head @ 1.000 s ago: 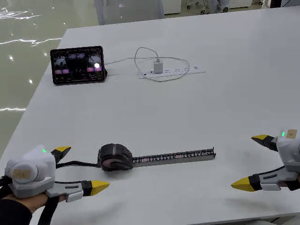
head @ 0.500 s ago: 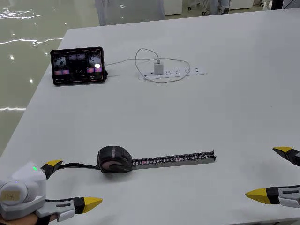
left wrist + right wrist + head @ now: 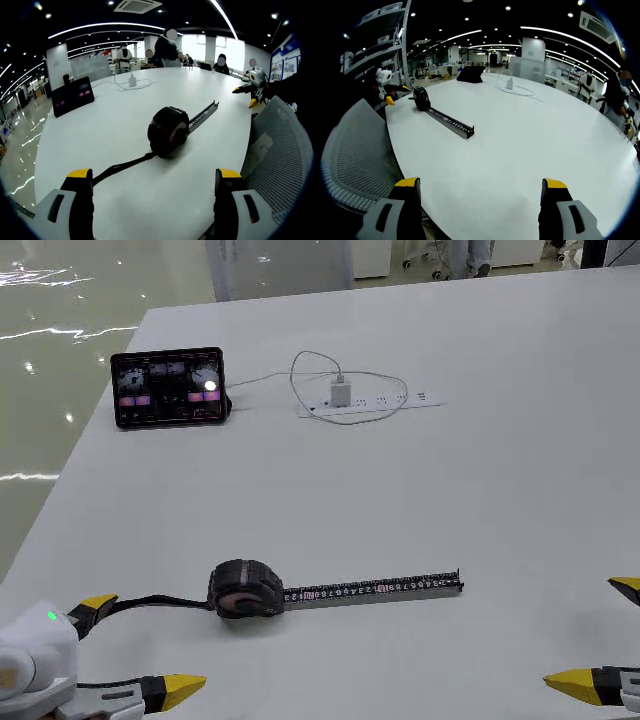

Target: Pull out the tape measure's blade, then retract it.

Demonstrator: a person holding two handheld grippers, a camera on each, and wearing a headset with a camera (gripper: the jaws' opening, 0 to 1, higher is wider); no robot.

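Note:
A black round tape measure [image 3: 244,589] lies on the white table [image 3: 400,490] with its blade [image 3: 375,589] drawn out to the right and a black wrist strap trailing left. In the left gripper view the tape measure [image 3: 168,131] sits ahead of my left gripper [image 3: 152,186], whose yellow-tipped jaws stand wide apart with nothing between them. My left gripper [image 3: 135,648] is at the bottom left of the head view, a little left of the case. My right gripper [image 3: 605,640] is at the bottom right, open and well clear of the blade's end [image 3: 469,132].
A tablet [image 3: 168,387] stands at the back left of the table. A white power strip with a charger and looped cable [image 3: 345,395] lies behind the tape measure. A grey mesh chair [image 3: 355,160] is at the table's near edge. People stand in the background.
Both grippers have drawn back toward the near edge, away from the tape measure, and stay open. The tape measure and its extended blade have not moved.

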